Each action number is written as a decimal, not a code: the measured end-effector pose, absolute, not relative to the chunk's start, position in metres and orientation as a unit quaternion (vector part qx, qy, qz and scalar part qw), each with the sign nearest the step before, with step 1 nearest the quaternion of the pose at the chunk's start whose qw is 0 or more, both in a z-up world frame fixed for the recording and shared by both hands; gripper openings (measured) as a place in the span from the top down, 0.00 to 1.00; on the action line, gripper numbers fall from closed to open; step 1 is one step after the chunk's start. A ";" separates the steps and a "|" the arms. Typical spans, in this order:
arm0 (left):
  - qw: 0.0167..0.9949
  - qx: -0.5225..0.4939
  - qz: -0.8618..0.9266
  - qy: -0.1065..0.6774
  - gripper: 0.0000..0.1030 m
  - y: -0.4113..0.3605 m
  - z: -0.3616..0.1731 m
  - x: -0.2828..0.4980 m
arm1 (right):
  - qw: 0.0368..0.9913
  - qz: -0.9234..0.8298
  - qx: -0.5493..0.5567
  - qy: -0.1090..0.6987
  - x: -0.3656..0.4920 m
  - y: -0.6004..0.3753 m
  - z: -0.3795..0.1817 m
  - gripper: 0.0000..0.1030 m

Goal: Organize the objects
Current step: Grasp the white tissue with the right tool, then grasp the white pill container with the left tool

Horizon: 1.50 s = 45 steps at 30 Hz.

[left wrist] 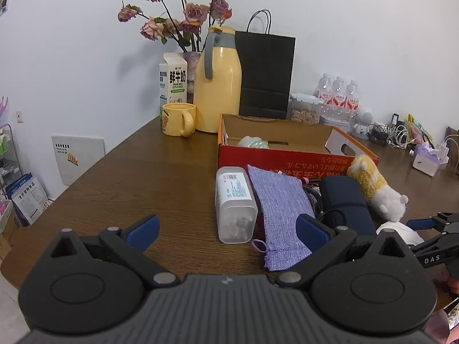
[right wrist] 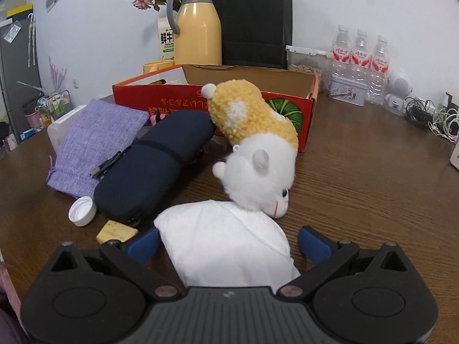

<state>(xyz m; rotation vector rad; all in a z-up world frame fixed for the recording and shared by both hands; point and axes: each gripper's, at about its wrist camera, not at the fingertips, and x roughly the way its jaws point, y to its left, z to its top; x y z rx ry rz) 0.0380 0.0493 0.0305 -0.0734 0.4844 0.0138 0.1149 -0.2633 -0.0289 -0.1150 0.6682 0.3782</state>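
Note:
An open red cardboard box [left wrist: 287, 159] [right wrist: 137, 97] stands mid-table, with a pale green item [left wrist: 254, 142] inside. In front of it lie a clear plastic container [left wrist: 235, 203], a purple woven pouch [left wrist: 282, 206] [right wrist: 94, 140], a navy case [left wrist: 344, 200] [right wrist: 155, 169], a yellow-and-white plush toy [left wrist: 375, 189] [right wrist: 255, 146] and a white packet [right wrist: 226, 246]. My left gripper [left wrist: 226, 230] is open just short of the container and pouch. My right gripper [right wrist: 228, 242] is open with the white packet lying between its fingers, which stand apart from it.
A yellow mug [left wrist: 178, 119], milk carton [left wrist: 173, 78], yellow thermos [left wrist: 218, 83], flower vase and black paper bag [left wrist: 265, 74] line the back. Water bottles [right wrist: 360, 60], a tin, cables [right wrist: 430, 114] sit right. A white cap [right wrist: 82, 210] and yellow block [right wrist: 116, 230] lie near the case.

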 end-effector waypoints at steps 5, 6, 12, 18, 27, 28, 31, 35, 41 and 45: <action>0.969 -0.037 0.011 0.245 0.00 0.047 0.027 0.046 | 0.926 0.196 -0.057 0.318 0.112 -0.262 -0.029 0.06; 0.968 -0.038 0.012 0.247 0.00 0.047 0.026 0.047 | 0.926 0.199 -0.057 0.316 0.111 -0.262 -0.028 0.08; 0.966 -0.042 0.015 0.256 0.00 0.046 0.020 0.052 | 0.934 0.185 -0.055 0.301 0.104 -0.263 -0.028 0.20; 0.965 -0.048 0.027 0.258 0.00 0.052 0.016 0.052 | 0.941 0.171 -0.041 0.291 0.100 -0.267 -0.027 0.32; 0.962 -0.053 0.030 0.266 0.00 0.057 0.007 0.063 | 0.949 0.157 -0.036 0.270 0.088 -0.268 -0.025 0.37; 0.962 -0.053 0.028 0.265 0.00 0.057 0.007 0.065 | 0.950 0.155 -0.036 0.268 0.086 -0.269 -0.024 0.37; 0.965 -0.053 0.025 0.257 0.00 0.056 0.009 0.071 | 0.953 0.153 -0.035 0.260 0.079 -0.269 -0.021 0.37; 0.968 -0.059 0.022 0.241 0.00 0.054 0.015 0.083 | 0.958 0.147 -0.035 0.242 0.072 -0.271 -0.012 0.37; 0.968 -0.062 0.043 0.240 0.12 0.048 0.015 0.108 | 0.964 0.151 -0.039 0.216 0.068 -0.267 0.002 0.37; 0.963 -0.059 0.052 0.257 0.26 0.045 0.007 0.120 | 0.963 0.154 -0.041 0.215 0.070 -0.264 0.004 0.37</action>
